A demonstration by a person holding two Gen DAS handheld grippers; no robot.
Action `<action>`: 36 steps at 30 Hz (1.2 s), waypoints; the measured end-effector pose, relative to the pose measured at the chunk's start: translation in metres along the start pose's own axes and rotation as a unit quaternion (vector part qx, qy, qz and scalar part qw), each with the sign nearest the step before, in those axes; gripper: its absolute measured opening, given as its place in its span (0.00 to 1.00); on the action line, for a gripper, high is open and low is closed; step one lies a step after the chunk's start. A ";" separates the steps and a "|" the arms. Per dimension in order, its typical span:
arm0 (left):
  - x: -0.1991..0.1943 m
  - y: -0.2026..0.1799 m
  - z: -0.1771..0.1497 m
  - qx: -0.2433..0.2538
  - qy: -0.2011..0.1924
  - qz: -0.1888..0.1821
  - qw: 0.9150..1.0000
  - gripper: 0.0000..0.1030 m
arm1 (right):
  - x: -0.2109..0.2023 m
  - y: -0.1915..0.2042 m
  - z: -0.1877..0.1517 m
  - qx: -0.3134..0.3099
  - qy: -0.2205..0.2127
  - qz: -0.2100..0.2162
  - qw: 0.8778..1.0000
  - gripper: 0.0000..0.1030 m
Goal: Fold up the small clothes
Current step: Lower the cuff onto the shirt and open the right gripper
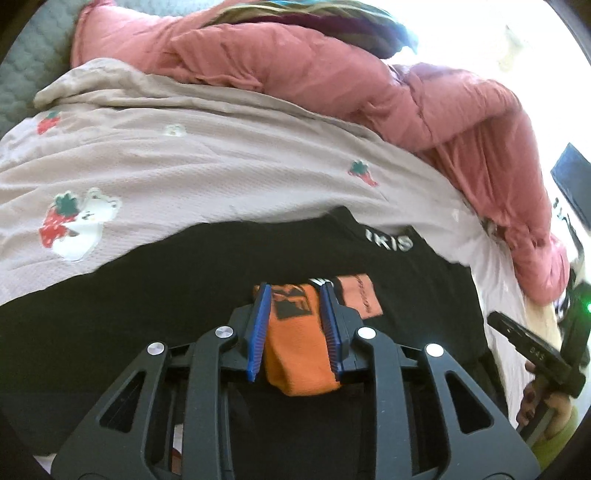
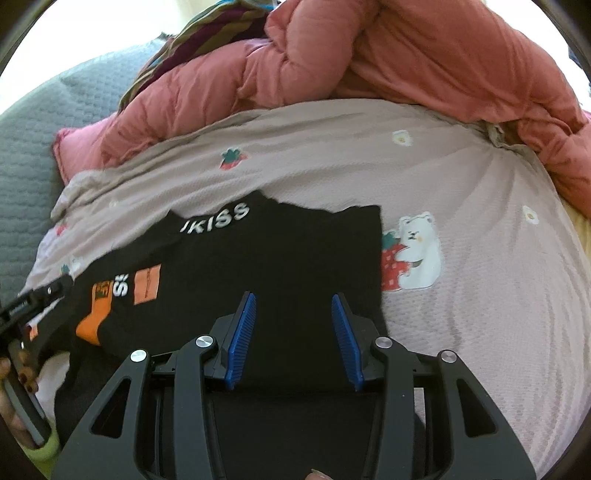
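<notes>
A black shirt (image 1: 221,280) with white letters and orange patches lies on the bed; it also shows in the right wrist view (image 2: 295,254). My left gripper (image 1: 294,291) is open, its blue pads on either side of an orange sock-shaped patch (image 1: 299,347) on the shirt. In the right wrist view that gripper (image 2: 33,302) sits at the shirt's left side. My right gripper (image 2: 293,299) is open, low over plain black cloth near the shirt's right edge. Its body shows at the right of the left wrist view (image 1: 535,350).
The shirt lies on a beige bedsheet (image 2: 461,184) printed with strawberries and bears. A pink quilt (image 2: 369,59) is heaped behind it. A grey quilted cover (image 2: 33,147) lies at the far left. A striped cloth (image 1: 295,14) tops the heap.
</notes>
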State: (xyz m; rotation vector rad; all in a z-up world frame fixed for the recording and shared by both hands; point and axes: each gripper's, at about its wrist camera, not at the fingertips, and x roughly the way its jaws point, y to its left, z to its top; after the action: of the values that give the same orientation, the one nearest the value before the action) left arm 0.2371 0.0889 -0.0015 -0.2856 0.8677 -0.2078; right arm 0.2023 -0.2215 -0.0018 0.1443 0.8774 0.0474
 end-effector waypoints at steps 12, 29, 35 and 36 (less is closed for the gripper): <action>0.050 -0.015 -0.034 0.034 0.077 0.023 0.996 0.20 | 0.006 0.020 -0.007 -0.051 0.003 -0.007 0.999 0.42; 0.037 -0.016 -0.039 0.039 0.070 0.019 0.997 0.41 | 0.037 -0.012 -0.024 -0.015 0.075 -0.034 0.996 0.52; 0.031 -0.015 -0.040 0.040 0.069 0.028 0.996 0.57 | 0.028 -0.010 -0.022 -0.013 0.070 -0.026 0.997 0.60; 0.029 -0.015 -0.040 0.040 0.069 0.029 0.996 0.58 | 0.026 -0.008 -0.022 -0.014 0.069 -0.024 0.997 0.63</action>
State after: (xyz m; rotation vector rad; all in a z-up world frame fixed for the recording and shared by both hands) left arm 0.2237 0.0602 -0.0422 -0.1731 1.0004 -0.2095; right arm 0.2017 -0.2248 -0.0367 0.0944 1.0169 0.0244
